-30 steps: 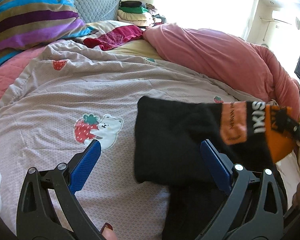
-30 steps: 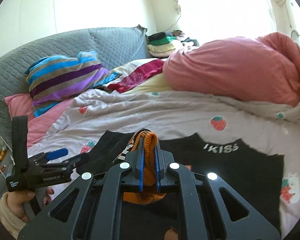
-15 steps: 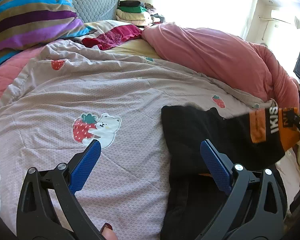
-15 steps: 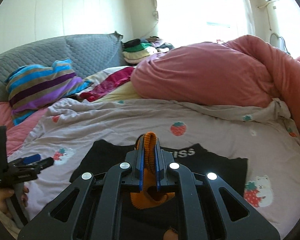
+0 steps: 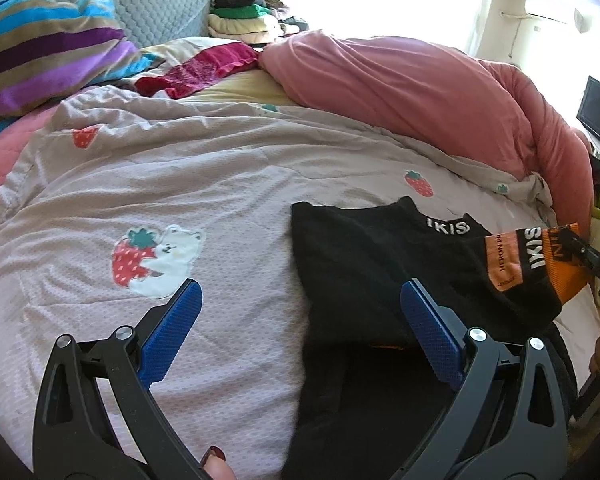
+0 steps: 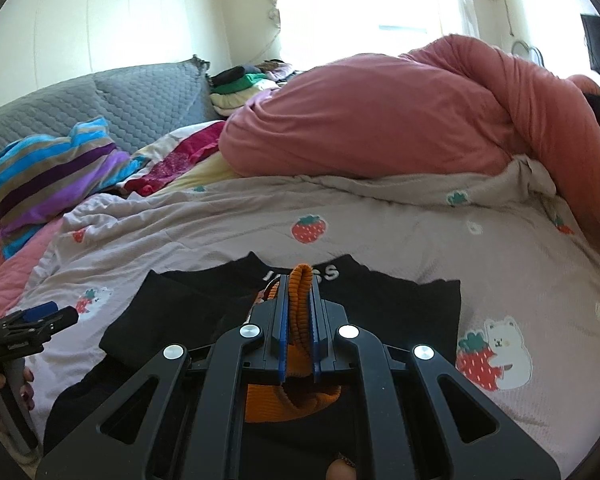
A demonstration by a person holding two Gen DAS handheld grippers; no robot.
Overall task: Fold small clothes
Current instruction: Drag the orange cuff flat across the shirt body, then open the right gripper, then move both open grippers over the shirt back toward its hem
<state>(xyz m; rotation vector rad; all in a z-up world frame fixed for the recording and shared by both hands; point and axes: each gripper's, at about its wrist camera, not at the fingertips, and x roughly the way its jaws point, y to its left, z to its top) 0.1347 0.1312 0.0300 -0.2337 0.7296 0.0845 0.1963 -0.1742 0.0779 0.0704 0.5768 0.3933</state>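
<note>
The right gripper (image 6: 298,300) is carrying the orange cuff (image 6: 302,292) of the black garment (image 5: 380,280) further toward the right edge of the bed than a second ago, and the folded black sleeve is sliding off the body with it. In the left wrist view, more of the strawberry-print quilt (image 5: 220,200) is showing beside the garment, and a white "IKISS" collar label (image 5: 448,227), hidden before, is coming into sight.

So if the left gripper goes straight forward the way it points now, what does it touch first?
Probably the strawberry-print quilt. The left gripper is open, and bare quilt fills the gap between its jaws, with the edge of the black garment just to the right. Depth is unclear, so its right finger may brush that.
</note>
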